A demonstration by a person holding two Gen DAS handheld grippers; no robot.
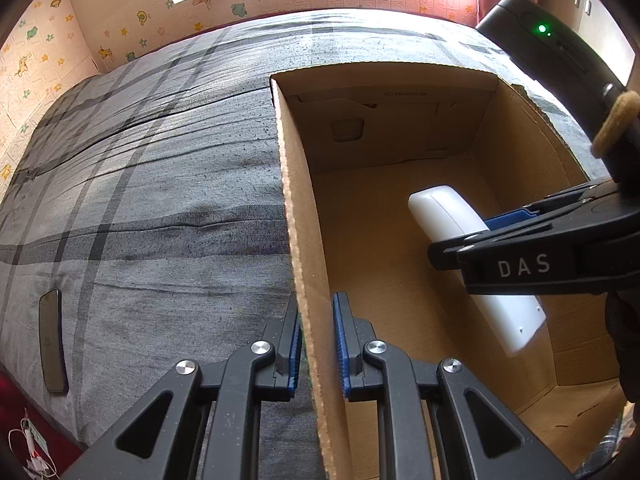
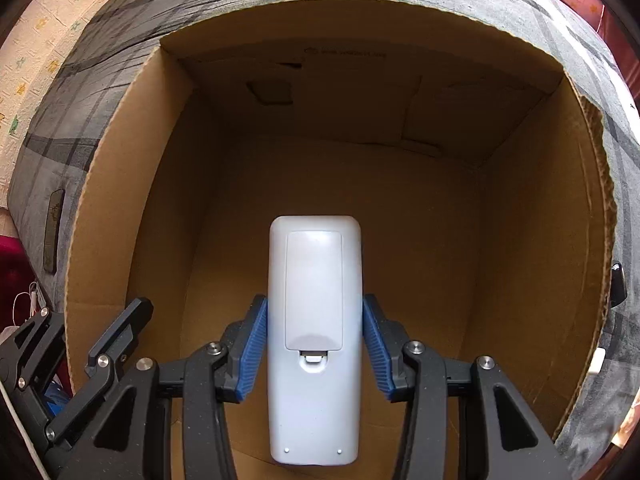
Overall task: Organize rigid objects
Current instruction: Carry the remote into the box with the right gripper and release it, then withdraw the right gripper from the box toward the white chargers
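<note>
Grey plaid bedding [image 1: 140,200] is supporting an open cardboard box [image 1: 298,216]. Left gripper [image 1: 317,344] is pinching the box's side wall. Right gripper [image 2: 314,344] is clamping a white remote control [image 2: 314,320], back up, inside the box, above the floor.

The left gripper [image 1: 316,344], a black linkage tool with blue ribbed pads, points steeply downward with its jaws clamped on the thin brown cardboard wall of an open box [image 1: 298,216]; one finger sits outside the wall, the other inside. The right gripper [image 2: 314,344], of the same black-and-blue build, points almost straight down into the box, its pads pressing both long sides of a white rectangular plastic remote control [image 2: 314,320], battery cover facing the camera. In the left wrist view the right gripper enters from three o'clock; in the right wrist view the left gripper sits at eight o'clock.
</note>
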